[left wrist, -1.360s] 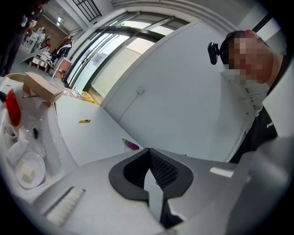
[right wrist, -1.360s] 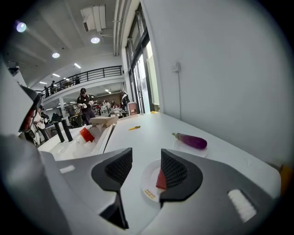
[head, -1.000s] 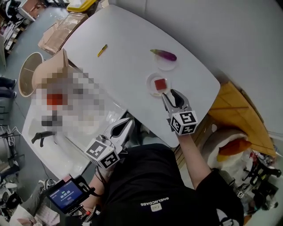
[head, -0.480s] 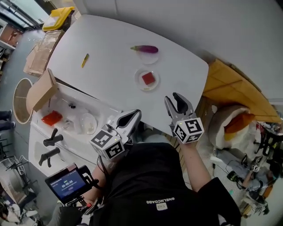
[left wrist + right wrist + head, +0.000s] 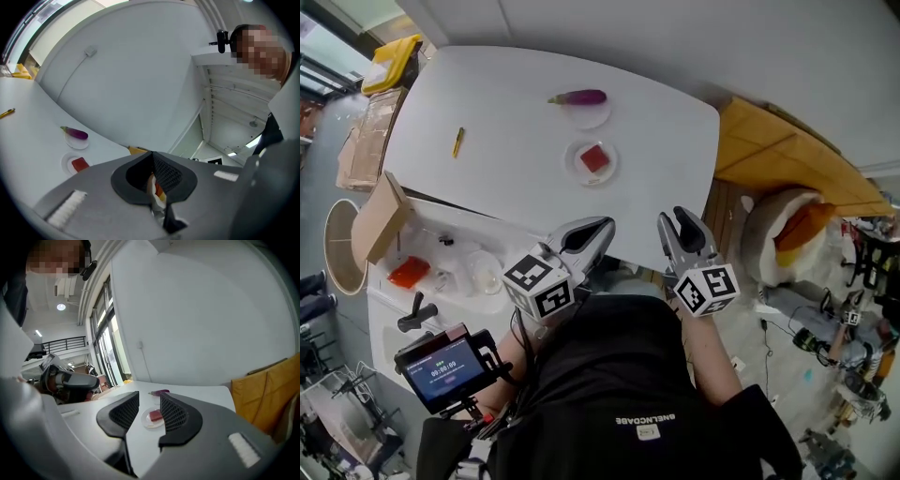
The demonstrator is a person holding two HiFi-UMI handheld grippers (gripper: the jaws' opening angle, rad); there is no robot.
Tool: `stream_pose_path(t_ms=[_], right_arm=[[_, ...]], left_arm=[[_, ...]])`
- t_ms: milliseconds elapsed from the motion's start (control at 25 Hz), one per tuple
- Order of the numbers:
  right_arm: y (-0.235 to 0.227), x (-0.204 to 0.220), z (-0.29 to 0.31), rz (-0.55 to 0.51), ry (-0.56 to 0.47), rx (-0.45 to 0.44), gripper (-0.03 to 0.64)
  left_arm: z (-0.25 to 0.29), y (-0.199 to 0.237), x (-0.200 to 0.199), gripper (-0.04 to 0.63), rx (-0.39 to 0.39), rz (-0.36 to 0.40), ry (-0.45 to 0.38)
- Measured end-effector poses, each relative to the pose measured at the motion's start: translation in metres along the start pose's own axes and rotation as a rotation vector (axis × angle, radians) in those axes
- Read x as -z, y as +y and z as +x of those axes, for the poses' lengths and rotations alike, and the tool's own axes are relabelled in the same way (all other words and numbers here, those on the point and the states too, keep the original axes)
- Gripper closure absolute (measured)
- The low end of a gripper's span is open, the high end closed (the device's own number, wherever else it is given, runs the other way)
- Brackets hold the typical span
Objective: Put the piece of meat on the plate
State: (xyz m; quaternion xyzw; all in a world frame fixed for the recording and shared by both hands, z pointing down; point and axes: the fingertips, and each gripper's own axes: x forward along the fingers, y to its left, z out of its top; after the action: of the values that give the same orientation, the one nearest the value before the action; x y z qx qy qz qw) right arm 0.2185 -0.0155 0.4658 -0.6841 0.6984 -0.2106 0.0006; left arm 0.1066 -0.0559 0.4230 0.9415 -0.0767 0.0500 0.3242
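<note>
Nearest the person, both tongs have drawn well back from the small round white plate. The left gripper has its jaws together on nothing. The right gripper, just beside the plate 1 second ago, is narrow, closing and empty. The red square piece of meat lies on that plate, so the task looks finished. Beyond the plate, a purple aubergine rests on a 2nd dish.

Left gripper view: the grey body of the left claw fills the lower frame, hiding the near table and one edge of the plate at lower left. An orange-and-white shape in the gap below its closed tips is too cut off to identify. Head view: the small yellow object at upper left is too small to tell.
</note>
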Motion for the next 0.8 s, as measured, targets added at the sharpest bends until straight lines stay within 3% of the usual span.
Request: stream_pose_path(t_ms=[360,800], right_arm=[[-0.016,-0.019,-0.032,0.076,-0.088,0.051,0.476],[-0.074,-0.035,-0.041,0.124,-0.179,0.144,0.485]], left_arm=[[0.034,-0.014,-0.006,0.578,0.07,0.036,0.023],[0.094,-0.016,-0.019,0.578,0.133,0.085,0.068]])
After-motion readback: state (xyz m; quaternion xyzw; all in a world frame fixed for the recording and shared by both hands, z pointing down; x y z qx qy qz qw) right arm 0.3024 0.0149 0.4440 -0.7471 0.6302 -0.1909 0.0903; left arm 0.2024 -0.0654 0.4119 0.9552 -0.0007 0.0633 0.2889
